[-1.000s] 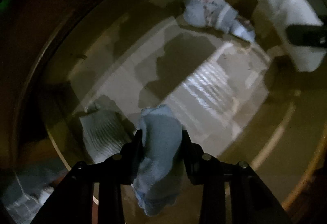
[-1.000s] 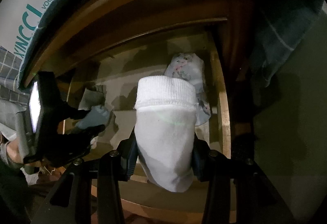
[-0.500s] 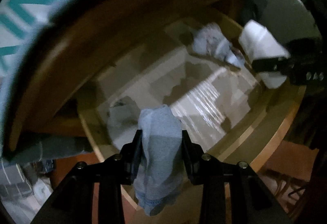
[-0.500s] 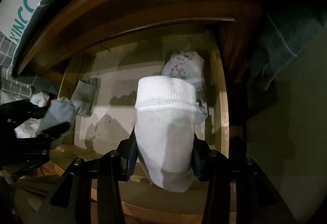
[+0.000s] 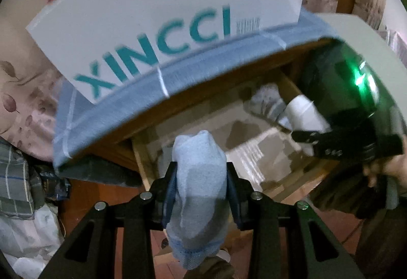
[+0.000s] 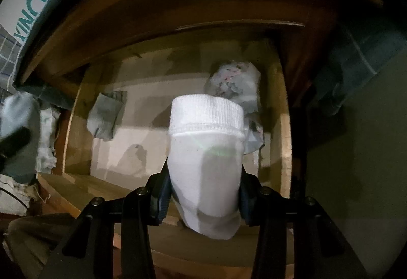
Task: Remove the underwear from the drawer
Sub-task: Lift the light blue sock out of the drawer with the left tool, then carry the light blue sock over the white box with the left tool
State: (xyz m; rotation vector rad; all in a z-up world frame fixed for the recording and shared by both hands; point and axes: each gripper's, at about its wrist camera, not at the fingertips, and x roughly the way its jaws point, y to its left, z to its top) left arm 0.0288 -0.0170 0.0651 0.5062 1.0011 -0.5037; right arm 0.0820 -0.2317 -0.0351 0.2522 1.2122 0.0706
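up comes the left gripper [image 5: 201, 190], out of the drawer [image 6: 285, 126] and well above its front edge now, where a second ago it was down low over the drawer floor. its jaws haven't budged, clamped on a rolled pale blue garment [image 5: 199, 177], which looks more like a sock than underwear, hard to say. from the left wrist view the white xincci box [image 5: 162, 32] on the blue-grey cloth [image 5: 178, 70] over the cabinet top has swung into sight.

over to the right gripper [image 6: 204, 192], which has barely shifted: parked above the front edge of the drawer, jaws pinched on a white ribbed-cuff garment [image 6: 206, 151], dangling below the pads. in the left wrist view it shows as a blurred white bundle on the right, over the drawer's right side.

left behind in the drawer: a floral patterned piece [image 6: 234, 80] tucked in the back right corner, and a grey folded piece [image 6: 105, 113] against the left wall, toward the back.

so the step in hand reads as the carry-out, both claws loaded, the left already clear. next move, i'd judge: lift the right one clear of the front edge too, find a drop spot outside, then let go. after that, back in for the two remaining pieces. watch the overhanging cabinet top on the way up, and that hanging tail of white fabric near the front board.
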